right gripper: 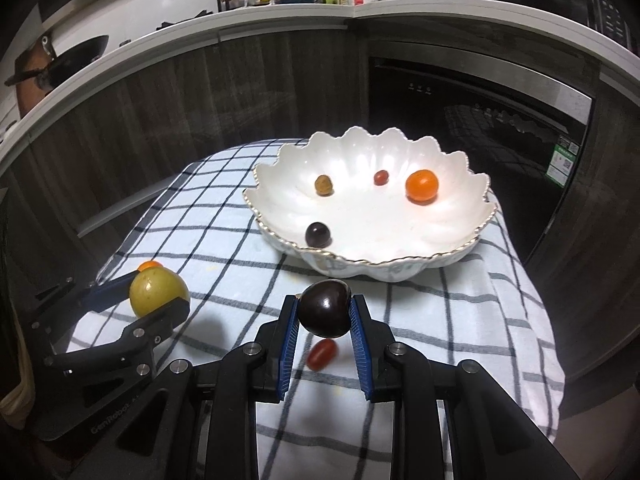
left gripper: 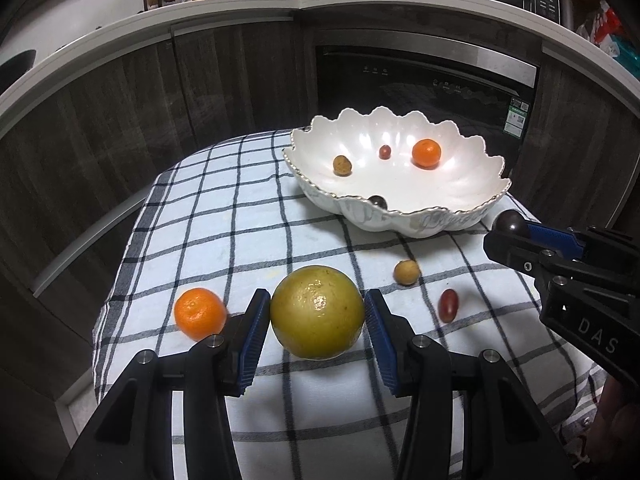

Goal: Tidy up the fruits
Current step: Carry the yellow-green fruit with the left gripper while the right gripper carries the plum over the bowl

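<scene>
My left gripper (left gripper: 317,314) is shut on a large yellow-green citrus (left gripper: 317,312), held above the checked cloth; in the right wrist view that citrus (right gripper: 158,289) shows at the left. My right gripper (right gripper: 325,314) is shut on a dark plum (right gripper: 325,313), lifted off the cloth; the plum (left gripper: 510,222) sits near the bowl's front rim. The white scalloped bowl (right gripper: 460,216) holds a tangerine (right gripper: 421,186), a brown longan (right gripper: 323,185), a small red fruit (right gripper: 381,177) and a dark plum (right gripper: 318,234). On the cloth lie a tangerine (left gripper: 200,313), a longan (left gripper: 407,272) and a red grape tomato (left gripper: 448,305).
The small table under the checked cloth (left gripper: 224,216) drops off at its left and far edges. Dark cabinets and an oven (left gripper: 424,76) stand close behind it. A counter (left gripper: 280,4) above carries bottles and a rack.
</scene>
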The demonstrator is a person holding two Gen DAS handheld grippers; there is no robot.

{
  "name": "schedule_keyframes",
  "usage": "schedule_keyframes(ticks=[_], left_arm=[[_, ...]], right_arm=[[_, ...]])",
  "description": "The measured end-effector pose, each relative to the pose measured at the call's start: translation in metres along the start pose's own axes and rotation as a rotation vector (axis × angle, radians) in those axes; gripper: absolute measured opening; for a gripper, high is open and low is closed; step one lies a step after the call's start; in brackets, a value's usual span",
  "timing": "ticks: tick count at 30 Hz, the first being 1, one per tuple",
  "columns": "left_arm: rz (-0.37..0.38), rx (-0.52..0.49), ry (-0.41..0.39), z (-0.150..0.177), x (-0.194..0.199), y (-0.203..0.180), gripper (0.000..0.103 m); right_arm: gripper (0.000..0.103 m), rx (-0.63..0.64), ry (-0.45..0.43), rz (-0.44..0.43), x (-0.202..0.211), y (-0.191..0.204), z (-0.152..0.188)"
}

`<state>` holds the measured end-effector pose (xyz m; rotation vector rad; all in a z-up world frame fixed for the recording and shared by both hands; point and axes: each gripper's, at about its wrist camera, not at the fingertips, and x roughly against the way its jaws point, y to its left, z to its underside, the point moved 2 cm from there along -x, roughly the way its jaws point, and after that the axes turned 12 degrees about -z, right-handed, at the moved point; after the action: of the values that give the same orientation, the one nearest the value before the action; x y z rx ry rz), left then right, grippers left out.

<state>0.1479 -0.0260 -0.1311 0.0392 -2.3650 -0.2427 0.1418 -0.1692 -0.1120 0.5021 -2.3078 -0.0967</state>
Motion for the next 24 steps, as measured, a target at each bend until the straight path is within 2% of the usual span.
schedule_keyframes(ticks=[24], left_arm=[[0.059, 0.005, -0.034, -0.062, -0.004, -0.036, 0.048]], right_arm=[[0.027, -0.029, -0.089, 0.054, 0.019, -0.044, -0.039]])
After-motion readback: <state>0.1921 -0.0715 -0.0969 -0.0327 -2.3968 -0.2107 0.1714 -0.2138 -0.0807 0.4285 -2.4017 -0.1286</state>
